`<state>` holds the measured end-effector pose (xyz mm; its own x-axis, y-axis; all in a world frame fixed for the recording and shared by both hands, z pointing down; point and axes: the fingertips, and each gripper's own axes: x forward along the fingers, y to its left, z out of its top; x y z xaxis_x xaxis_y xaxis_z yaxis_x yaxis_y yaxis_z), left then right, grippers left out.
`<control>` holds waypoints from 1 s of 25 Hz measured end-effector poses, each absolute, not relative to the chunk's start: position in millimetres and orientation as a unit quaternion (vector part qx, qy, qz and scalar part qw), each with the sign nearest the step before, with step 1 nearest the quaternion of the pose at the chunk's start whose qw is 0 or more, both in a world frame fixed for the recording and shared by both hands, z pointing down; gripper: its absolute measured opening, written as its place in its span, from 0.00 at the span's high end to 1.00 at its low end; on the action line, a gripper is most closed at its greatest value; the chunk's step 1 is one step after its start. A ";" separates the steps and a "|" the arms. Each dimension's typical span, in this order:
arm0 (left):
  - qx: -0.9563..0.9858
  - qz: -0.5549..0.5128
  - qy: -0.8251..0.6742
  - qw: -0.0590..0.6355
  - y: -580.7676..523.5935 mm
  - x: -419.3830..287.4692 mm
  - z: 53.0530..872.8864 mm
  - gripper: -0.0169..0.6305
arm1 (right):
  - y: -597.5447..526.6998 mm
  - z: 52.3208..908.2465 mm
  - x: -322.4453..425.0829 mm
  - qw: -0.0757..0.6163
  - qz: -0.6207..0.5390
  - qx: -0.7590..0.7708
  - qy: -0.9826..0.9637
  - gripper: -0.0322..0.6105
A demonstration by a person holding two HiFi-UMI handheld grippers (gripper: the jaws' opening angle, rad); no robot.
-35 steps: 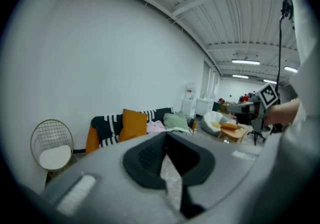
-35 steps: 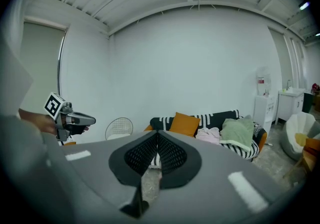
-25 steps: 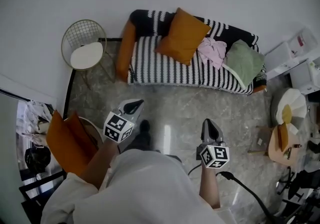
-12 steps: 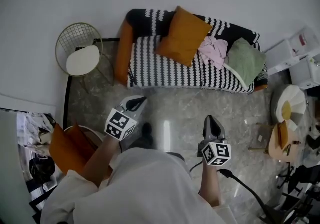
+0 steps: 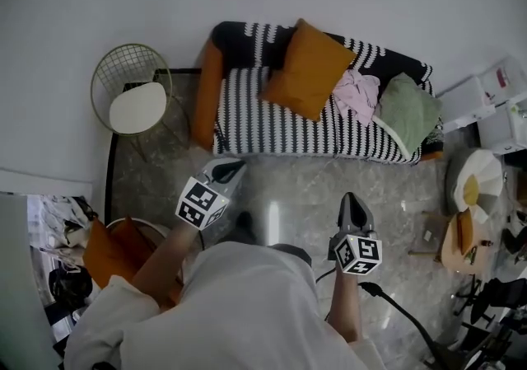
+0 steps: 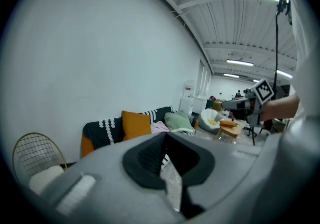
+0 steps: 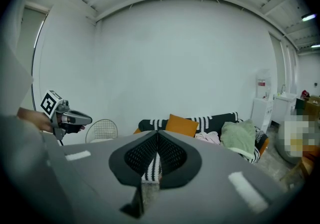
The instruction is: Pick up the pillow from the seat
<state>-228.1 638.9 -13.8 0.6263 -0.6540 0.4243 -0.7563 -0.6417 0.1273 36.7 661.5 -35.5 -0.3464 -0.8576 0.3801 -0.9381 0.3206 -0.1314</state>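
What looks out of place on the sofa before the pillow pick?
A pink cloth lies crumpled on the sofa seat, between the orange pillow and the green cushion. The orange pillow leans askew, one corner up against the backrest. Nothing looks spilled or damaged.

Both grippers held out in front, jaws closed and empty

From the head view, the person's left gripper (image 5: 229,169) and right gripper (image 5: 352,199) reach forward side by side, well apart, each angled a little downward. The bare left forearm (image 5: 160,259) comes out of a white sleeve (image 5: 107,319) and slants toward the right of the frame, with the marker cube (image 5: 200,203) riding on top of its gripper. The right forearm (image 5: 344,311) runs nearly straight ahead. In each gripper view the dark pads (image 7: 141,155) meet at the tips, with nothing caught between them.
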 end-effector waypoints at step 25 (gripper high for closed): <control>0.882 0.170 -0.412 0.156 576.3 -242.9 -2.5 0.97 | 575.4 -14.9 29.1 0.133 0.173 0.543 -0.811 0.94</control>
<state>-242.9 576.3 -2.5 0.6032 -0.6726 0.4287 -0.7788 -0.6128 0.1342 29.1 575.4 -14.9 -0.3740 -0.8351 0.4035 -0.9270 0.3492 -0.1367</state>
